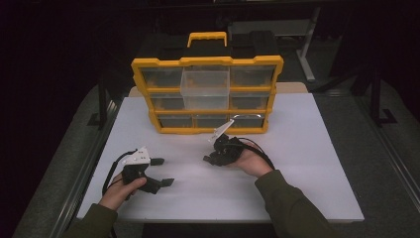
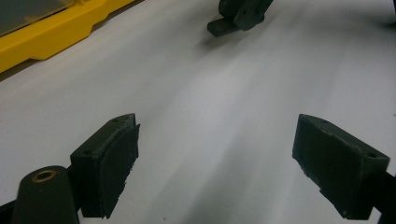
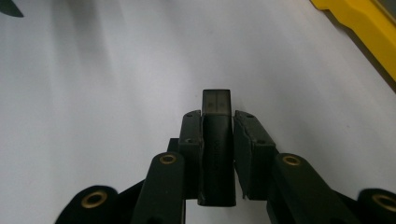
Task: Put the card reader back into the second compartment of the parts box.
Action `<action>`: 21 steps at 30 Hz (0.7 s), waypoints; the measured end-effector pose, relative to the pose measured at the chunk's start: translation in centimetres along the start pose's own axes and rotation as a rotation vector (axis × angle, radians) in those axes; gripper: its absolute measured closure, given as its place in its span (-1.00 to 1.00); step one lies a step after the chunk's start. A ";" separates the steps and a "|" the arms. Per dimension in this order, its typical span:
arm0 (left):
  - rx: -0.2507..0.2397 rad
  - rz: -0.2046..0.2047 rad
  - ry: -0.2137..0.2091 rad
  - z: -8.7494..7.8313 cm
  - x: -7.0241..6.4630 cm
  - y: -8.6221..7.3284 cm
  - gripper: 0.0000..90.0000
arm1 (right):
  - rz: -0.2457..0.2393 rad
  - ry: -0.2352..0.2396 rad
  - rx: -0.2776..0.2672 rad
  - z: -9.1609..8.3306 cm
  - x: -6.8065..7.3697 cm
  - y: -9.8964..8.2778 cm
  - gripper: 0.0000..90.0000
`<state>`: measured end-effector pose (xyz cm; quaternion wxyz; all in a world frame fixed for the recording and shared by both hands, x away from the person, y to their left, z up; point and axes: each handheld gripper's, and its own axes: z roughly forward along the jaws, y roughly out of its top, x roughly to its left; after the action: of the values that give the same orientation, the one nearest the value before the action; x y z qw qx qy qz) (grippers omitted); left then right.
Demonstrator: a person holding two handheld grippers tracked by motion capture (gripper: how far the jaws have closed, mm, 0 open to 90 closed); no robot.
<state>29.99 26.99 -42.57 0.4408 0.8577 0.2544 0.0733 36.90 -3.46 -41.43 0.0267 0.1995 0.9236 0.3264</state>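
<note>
So the right gripper (image 3: 218, 140) has its jaws clamped on a small dark block (image 3: 216, 105), which pokes out just past the fingertips over the white table (image 1: 307, 163). The left gripper (image 2: 217, 158) sits wide apart with nothing in it, low over the table. I'd guess the block is headed for the yellow organizer (image 1: 207, 94), probably the clear bin (image 1: 205, 82) sticking out of it, so keep the squeeze steady and the block level on the way. The right gripper view gives you the grip up close; the high view has the organizer's layout.
</note>
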 end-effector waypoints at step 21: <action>-0.004 -0.003 -0.005 0.0 0.0 0.0 -0.68 | 0.020 0.023 -0.001 -4.5 -1.1 -1.2 0.61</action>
<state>30.01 27.01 -42.57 0.4432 0.8566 0.2545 0.0713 36.72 -7.37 -38.72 0.0128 0.2048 0.9216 0.3296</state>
